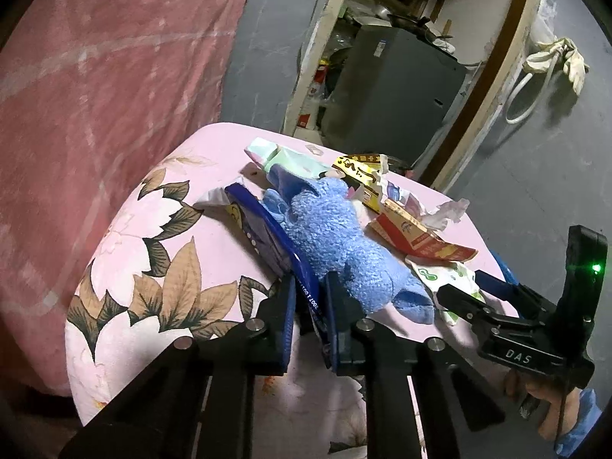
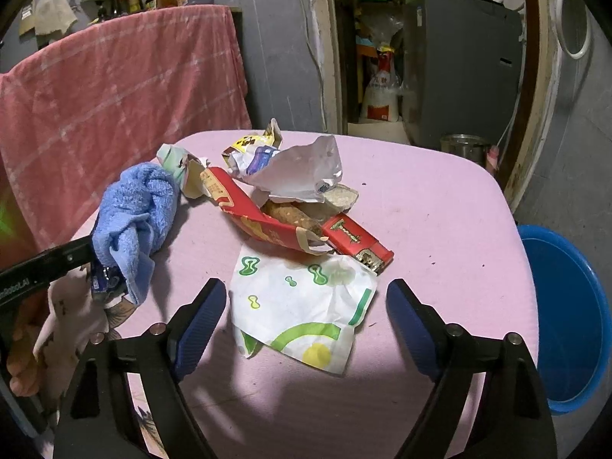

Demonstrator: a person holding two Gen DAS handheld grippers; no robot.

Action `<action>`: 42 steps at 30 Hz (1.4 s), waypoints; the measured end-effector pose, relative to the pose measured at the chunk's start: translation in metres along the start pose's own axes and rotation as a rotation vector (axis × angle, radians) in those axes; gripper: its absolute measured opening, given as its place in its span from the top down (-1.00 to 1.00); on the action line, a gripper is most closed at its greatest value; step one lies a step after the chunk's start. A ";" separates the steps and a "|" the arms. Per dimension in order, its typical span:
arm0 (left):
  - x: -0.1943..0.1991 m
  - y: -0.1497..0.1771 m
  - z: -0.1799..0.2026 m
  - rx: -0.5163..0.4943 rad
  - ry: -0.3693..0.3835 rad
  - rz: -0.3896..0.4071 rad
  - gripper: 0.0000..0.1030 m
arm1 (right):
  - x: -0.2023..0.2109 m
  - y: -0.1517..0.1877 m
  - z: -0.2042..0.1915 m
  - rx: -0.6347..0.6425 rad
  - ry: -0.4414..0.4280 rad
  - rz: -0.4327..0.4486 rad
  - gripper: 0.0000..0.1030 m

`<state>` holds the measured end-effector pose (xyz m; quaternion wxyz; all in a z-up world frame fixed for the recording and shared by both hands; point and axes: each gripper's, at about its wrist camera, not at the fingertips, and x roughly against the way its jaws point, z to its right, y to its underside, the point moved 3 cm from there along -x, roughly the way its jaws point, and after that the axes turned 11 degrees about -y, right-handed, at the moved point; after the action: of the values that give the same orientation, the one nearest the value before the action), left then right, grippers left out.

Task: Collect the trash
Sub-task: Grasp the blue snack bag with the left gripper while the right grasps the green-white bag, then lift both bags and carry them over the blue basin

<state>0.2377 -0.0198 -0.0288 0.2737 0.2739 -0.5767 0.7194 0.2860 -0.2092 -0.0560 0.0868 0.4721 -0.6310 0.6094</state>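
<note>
The left claw (image 1: 311,298) sits low in the centre of its own view, pressed nearly together on the edge of a dark blue wrapper (image 1: 267,237) that rises up and left from between its pads. A crumpled blue cloth (image 1: 329,229) lies over that wrapper and against the right pad; whether it is caught in the pinch as well I cannot tell.

All of it rests on a counter (image 2: 440,210) under a pink cover, flowered at the near left corner. In the right wrist view the trash is heaped in the middle of the frame: a torn red carton (image 2: 267,225) with something brown inside it, a red box (image 2: 355,243) just right of it, a crumpled white wrapper (image 2: 302,172) behind, and a pale green pack (image 2: 172,160) toward the upper left, next to the blue cloth.

The right claw (image 2: 306,306) is spread wide, low in the centre of that view. A white paper with green and yellow print (image 2: 302,306) lies flat between its two blue pads, touching neither. A blue basin (image 2: 570,325) stands off the counter's edge at the lower right, and a pink checked cloth (image 2: 114,95) hangs at the upper left.
</note>
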 end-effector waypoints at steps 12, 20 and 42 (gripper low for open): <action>0.011 0.009 0.008 -0.016 0.012 -0.001 0.93 | -0.003 0.008 -0.010 0.018 -0.027 -0.018 0.24; 0.032 0.027 0.005 0.016 0.038 -0.011 0.93 | 0.012 0.017 -0.004 -0.030 -0.087 0.024 0.78; 0.083 0.057 0.032 -0.070 0.060 0.156 0.93 | 0.086 0.041 -0.029 0.082 -0.039 0.248 0.88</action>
<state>0.1415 -0.0553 -0.0024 0.2434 0.1964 -0.6126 0.7258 0.1976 -0.2343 -0.0182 -0.0209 0.4054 -0.6605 0.6316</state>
